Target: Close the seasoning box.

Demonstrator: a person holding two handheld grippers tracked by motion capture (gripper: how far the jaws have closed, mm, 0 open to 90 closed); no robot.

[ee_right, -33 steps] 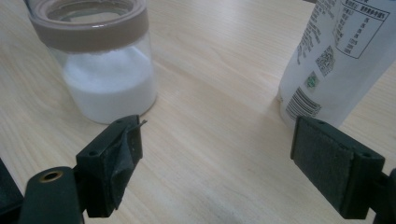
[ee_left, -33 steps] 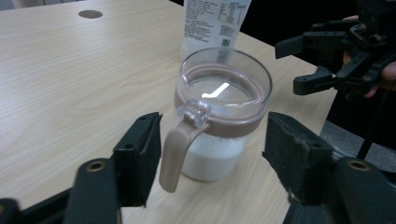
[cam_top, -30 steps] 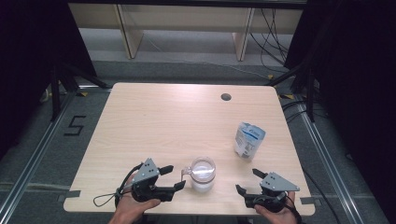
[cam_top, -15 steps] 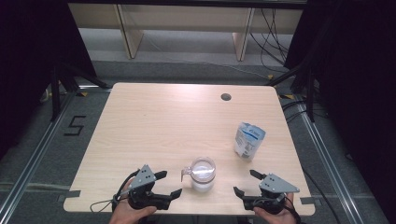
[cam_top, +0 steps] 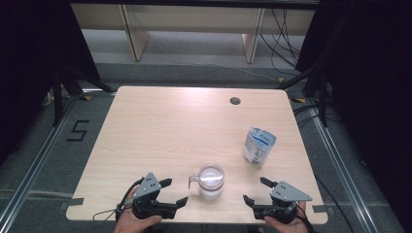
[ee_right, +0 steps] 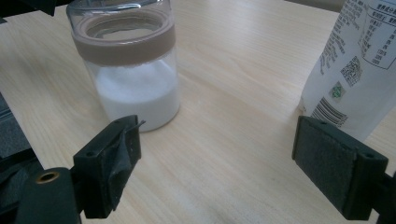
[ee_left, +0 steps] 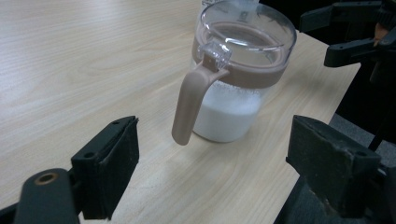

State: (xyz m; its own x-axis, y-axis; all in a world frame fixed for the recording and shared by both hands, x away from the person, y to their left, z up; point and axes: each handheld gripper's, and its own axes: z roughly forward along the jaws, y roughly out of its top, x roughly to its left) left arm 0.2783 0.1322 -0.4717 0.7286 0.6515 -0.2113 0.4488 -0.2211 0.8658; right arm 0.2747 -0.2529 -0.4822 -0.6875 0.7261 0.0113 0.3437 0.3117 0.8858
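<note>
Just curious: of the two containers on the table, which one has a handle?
The jar of white powder: a tan handle juts from its collar. The pouch has none.

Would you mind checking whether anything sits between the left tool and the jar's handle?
Nothing visible does: bare table lies between the open left tool and the jar, whose handle faces it.

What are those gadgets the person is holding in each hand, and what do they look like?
Each is a black hand-held tool. The left gripper and right gripper each end in two black jaws with flat, dark pads. A grey three-cornered plate tops each one, and a thin black cable trails from the left one. No sleeves are visible.
</note>
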